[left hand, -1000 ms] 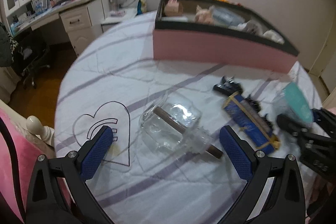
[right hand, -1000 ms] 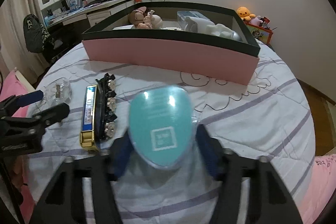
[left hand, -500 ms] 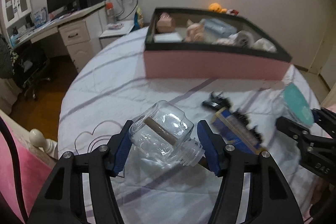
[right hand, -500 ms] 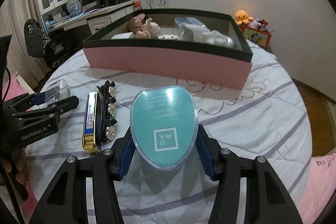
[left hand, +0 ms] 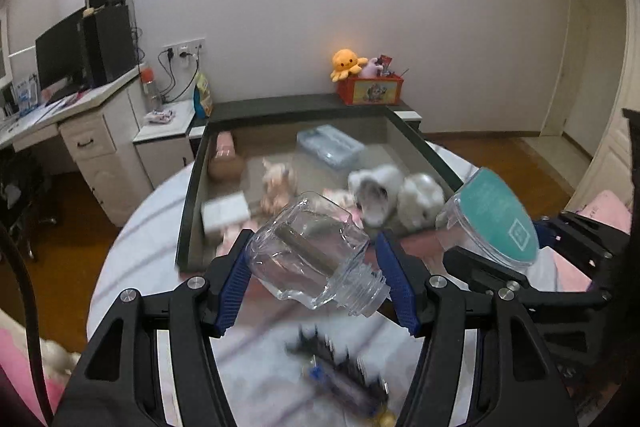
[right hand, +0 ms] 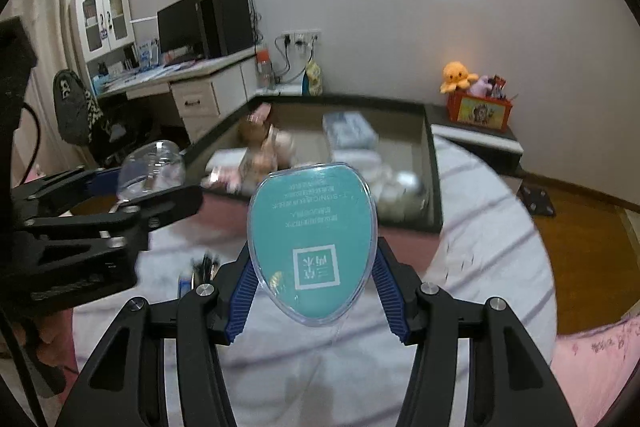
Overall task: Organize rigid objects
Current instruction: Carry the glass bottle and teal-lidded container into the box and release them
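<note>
Aloft together, carrying two rigid items toward the pink-walled storage box at the far edge of the bed. Left gripper clenching a clear plastic jar, tilted on its side with the threaded, lidless mouth pointing down and right, a brown stick-like piece visible inside. Right gripper squeezing a teal-faced oval case with a transparent rim and printed white lettering, held upright between ribbed blue pads. Both loads hanging clear of the striped white sheet, just short of the box's near wall, the jar to the left of the case. Judging the transport step as under way and the drop-off as next: calling for lifting each item over the dark rim and finding bare floor among the soft toys, a clear lidded container and a small white packet already inside. Smooth, hard, slippery plastic on both pieces, likely calling for a steady grip until well over the rim. Waiting on the sheet near the bed's front edge, a blurred dark comb-like item beside a blue and gold box, apparently yet to be gathered.
</note>
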